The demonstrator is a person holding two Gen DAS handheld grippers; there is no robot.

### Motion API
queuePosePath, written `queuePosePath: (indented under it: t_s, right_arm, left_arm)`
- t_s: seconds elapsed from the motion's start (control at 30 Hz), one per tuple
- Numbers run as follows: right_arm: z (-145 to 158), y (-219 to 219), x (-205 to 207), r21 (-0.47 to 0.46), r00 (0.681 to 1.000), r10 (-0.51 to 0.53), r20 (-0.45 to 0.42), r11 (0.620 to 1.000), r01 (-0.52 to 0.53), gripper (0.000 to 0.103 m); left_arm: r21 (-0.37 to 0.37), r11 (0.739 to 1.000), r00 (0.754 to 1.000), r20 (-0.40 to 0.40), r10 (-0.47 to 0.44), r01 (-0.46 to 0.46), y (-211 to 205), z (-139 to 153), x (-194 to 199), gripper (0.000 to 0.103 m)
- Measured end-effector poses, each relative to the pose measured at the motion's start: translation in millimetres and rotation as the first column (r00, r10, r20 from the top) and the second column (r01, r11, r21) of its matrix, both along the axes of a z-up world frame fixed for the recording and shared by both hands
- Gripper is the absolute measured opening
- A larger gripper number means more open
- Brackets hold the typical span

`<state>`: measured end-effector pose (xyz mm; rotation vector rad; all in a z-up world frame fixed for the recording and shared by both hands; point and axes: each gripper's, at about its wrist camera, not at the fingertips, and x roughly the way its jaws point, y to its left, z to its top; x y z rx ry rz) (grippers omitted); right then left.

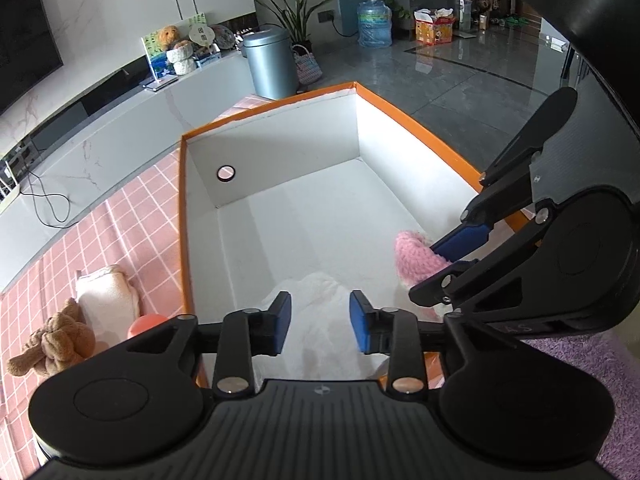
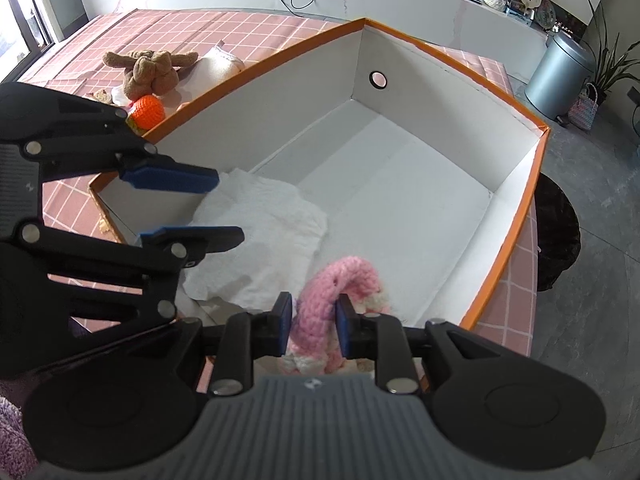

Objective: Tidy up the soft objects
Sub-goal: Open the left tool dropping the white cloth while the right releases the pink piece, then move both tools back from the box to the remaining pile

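Note:
A large white box with an orange rim (image 1: 416, 128) (image 2: 536, 184) stands on the pink checked tablecloth. A white cloth (image 2: 264, 236) (image 1: 320, 300) lies on its floor at the near end. My left gripper (image 1: 319, 322) (image 2: 192, 208) is open and empty just above the cloth. My right gripper (image 2: 313, 326) (image 1: 456, 254) is shut on a pink knitted toy (image 2: 332, 292) (image 1: 416, 260) and holds it inside the box beside the cloth. A brown plush toy (image 1: 56, 340) (image 2: 150, 68), a cream soft item (image 1: 106, 296) (image 2: 218, 66) and an orange knitted ball (image 2: 149, 109) (image 1: 146, 324) lie on the cloth outside the box.
A grey bin (image 1: 270, 64) (image 2: 560, 76) and a woven basket (image 1: 308, 66) stand on the floor past the table. A white counter (image 1: 120, 128) with small ornaments runs behind. A water bottle (image 1: 374, 20) and plants stand further back. A purple fluffy rug (image 1: 600, 380) lies at right.

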<state>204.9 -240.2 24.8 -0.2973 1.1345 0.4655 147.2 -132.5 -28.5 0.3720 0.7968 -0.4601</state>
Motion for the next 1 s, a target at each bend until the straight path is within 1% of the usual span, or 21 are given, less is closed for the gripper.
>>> queuePosePath:
  t_s: [0.03, 0.07, 0.1, 0.17, 0.27, 0.3, 0.37, 0.4, 0.47, 0.6, 0.73, 0.8, 0.93, 1.0]
  right_arm:
    - [2, 0, -1, -0.003, 1.000, 0.002, 0.004, 1.000, -0.002, 0.025]
    - [3, 0, -2, -0.007, 1.000, 0.003, 0.009, 1.000, -0.003, 0.030]
    - [5, 0, -3, -0.010, 1.000, 0.004, 0.015, 1.000, -0.004, 0.033]
    - [9, 1, -5, -0.019, 0.999, 0.005, 0.032, 1.000, -0.004, 0.043]
    - [16, 2, -8, -0.028, 0.998, 0.006, 0.059, 1.000, -0.004, 0.049]
    - [19, 3, -9, -0.029, 0.998, 0.006, 0.067, 1.000, -0.004, 0.050]
    - [24, 4, -12, -0.031, 0.996, 0.005, 0.090, 1.000, -0.002, 0.059]
    - [27, 5, -13, -0.033, 0.994, 0.004, 0.105, 0.999, 0.000, 0.060]
    - [34, 6, -17, -0.030, 0.991, 0.002, 0.134, 1.000, 0.002, 0.067]
    - [48, 8, -26, -0.011, 0.979, -0.028, 0.202, 0.999, 0.031, 0.075]
    - [61, 13, -36, 0.011, 0.947, -0.087, 0.310, 0.996, 0.088, 0.085]
    - [65, 18, -41, 0.029, 0.926, -0.112, 0.361, 0.994, 0.109, 0.090]
    - [69, 32, -51, 0.086, 0.887, -0.165, 0.430, 0.986, 0.142, 0.098]
    - [68, 41, -56, 0.108, 0.869, -0.203, 0.451, 0.979, 0.173, 0.100]
  left_arm:
    - [0.007, 1.000, 1.000, 0.004, 0.008, -0.008, 1, 1, 0, 0.049]
    - [0.018, 1.000, 1.000, 0.015, 0.014, -0.015, 2, 3, -1, 0.053]
    - [0.023, 1.000, 0.999, 0.029, 0.017, -0.018, 3, 6, -3, 0.054]
    - [0.020, 1.000, 0.999, 0.040, 0.020, -0.020, 6, 11, -6, 0.057]
    - [-0.003, 0.999, 0.998, 0.047, 0.033, -0.033, 12, 18, -9, 0.063]
    - [-0.009, 0.999, 0.998, 0.052, 0.037, -0.037, 14, 21, -11, 0.064]
    - [-0.023, 0.999, 0.997, 0.064, 0.046, -0.045, 18, 25, -15, 0.064]
    - [-0.032, 0.998, 0.996, 0.071, 0.051, -0.049, 20, 28, -17, 0.064]
    - [-0.059, 0.996, 0.994, 0.088, 0.069, -0.064, 26, 34, -21, 0.065]
    - [-0.125, 0.987, 0.986, 0.121, 0.113, -0.097, 40, 43, -31, 0.066]
    - [-0.217, 0.968, 0.972, 0.166, 0.164, -0.127, 59, 52, -41, 0.066]
    - [-0.250, 0.958, 0.961, 0.194, 0.195, -0.143, 68, 56, -45, 0.070]
    - [-0.271, 0.946, 0.931, 0.265, 0.250, -0.177, 83, 59, -55, 0.075]
    - [-0.288, 0.936, 0.912, 0.292, 0.287, -0.202, 91, 59, -59, 0.081]
